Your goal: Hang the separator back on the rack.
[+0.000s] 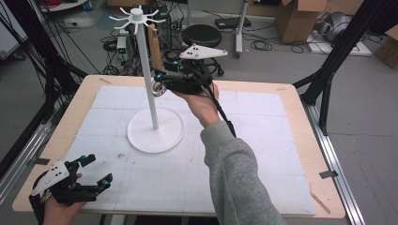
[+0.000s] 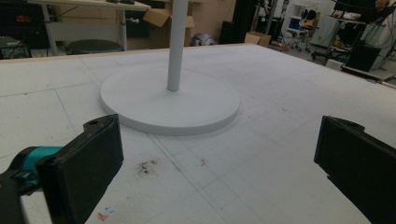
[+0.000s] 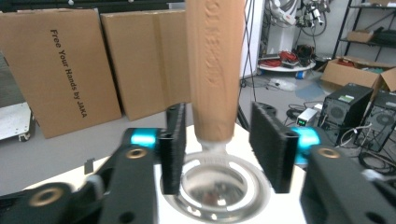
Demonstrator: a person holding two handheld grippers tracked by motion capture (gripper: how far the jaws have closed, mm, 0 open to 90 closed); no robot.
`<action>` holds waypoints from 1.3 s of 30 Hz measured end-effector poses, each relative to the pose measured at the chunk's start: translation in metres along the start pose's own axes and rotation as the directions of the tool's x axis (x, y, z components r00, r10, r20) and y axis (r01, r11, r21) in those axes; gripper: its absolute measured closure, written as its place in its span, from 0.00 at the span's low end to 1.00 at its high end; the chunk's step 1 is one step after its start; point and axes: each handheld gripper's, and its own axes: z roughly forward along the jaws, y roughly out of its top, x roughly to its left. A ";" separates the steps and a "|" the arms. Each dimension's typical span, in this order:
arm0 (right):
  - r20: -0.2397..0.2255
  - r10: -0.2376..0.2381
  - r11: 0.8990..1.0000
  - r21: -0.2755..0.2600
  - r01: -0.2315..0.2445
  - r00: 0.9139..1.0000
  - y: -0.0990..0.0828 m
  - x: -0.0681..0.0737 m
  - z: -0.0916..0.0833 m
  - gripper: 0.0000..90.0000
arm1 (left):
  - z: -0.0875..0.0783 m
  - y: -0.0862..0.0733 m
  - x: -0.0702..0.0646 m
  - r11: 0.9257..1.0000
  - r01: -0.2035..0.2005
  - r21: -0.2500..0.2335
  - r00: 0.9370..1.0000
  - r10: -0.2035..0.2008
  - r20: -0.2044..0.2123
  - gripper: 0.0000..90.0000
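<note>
Right gripper view looks straight along the black jaws, which stand apart on either side of a wooden-handled utensil with a round shiny metal bowl [image 3: 215,140]; a gap shows on both sides of the handle, so the pads are not pressing it. In the high view the right gripper [image 1: 162,84] is lifted beside the pole of the tall white rack with a round base and short hooks at its top [image 1: 154,123]. The utensil hangs upright close against that pole, handle up towards the hooks and bowl down, roughly halfway up the pole; whether its top end sits on a hook I cannot tell.

The left gripper [image 1: 94,176] rests low, well in front of the rack's base near the table edge, with its jaws wide apart and nothing between them.

To finish this cleanly, I would draw the right gripper straight back from the pole, jaws kept wide, so neither pad clips the handle and sets it swinging. A check that the utensil hangs by itself should come first.
</note>
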 end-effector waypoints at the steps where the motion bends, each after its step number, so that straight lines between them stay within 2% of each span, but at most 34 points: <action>1: -0.001 -0.002 1.000 0.002 0.002 1.000 -0.002 -0.001 -0.002 0.53 | 0.001 0.000 0.000 1.000 0.001 0.000 1.000 -0.001 0.001 0.02; 4: -0.010 -0.004 1.000 0.000 0.004 1.000 -0.005 -0.003 -0.012 0.45 | 0.002 0.002 0.001 1.000 0.001 -0.004 1.000 -0.001 0.003 0.02; 7: -0.029 -0.032 0.999 -0.015 0.032 0.999 -0.010 -0.005 -0.023 0.34 | 0.005 0.002 0.001 1.000 0.005 -0.005 1.000 -0.005 0.002 0.02; 9: -0.042 -0.056 0.998 -0.009 0.055 0.998 -0.013 -0.005 -0.028 0.28 | 0.008 0.003 0.001 1.000 0.003 -0.004 1.000 -0.003 0.004 0.02; 11: -0.055 -0.076 0.997 0.009 0.077 0.996 -0.018 -0.005 -0.035 0.17 | 0.010 0.004 -0.001 1.000 0.002 -0.005 1.000 -0.002 0.010 0.02; 16: -0.064 -0.085 0.996 0.014 0.086 0.994 -0.029 -0.005 -0.047 0.01 | 0.017 0.006 -0.004 1.000 -0.009 -0.001 1.000 0.009 0.028 0.02; 18: -0.073 -0.083 0.996 0.016 0.084 0.994 -0.035 -0.005 -0.052 0.01 | 0.019 0.006 -0.005 1.000 -0.012 0.001 0.999 0.012 0.031 0.02; 22: -0.053 -0.095 0.995 0.029 0.096 0.994 -0.047 -0.007 -0.061 0.00 | 0.022 0.008 -0.004 1.000 -0.012 -0.001 0.999 0.012 0.032 0.02; 31: -0.036 -0.052 0.997 0.047 0.054 0.998 -0.082 -0.020 -0.078 0.00 | 0.026 0.007 -0.003 1.000 -0.016 0.005 0.999 0.015 0.038 0.02; 37: -0.034 -0.056 0.998 0.040 0.057 0.998 -0.103 -0.025 -0.092 0.00 | 0.023 0.007 -0.002 1.000 -0.017 -0.001 0.999 0.017 0.036 0.02; 39: -0.032 -0.044 0.998 0.035 0.045 0.999 -0.109 -0.026 -0.098 0.00 | 0.023 0.007 -0.002 1.000 -0.017 -0.005 0.999 0.017 0.036 0.02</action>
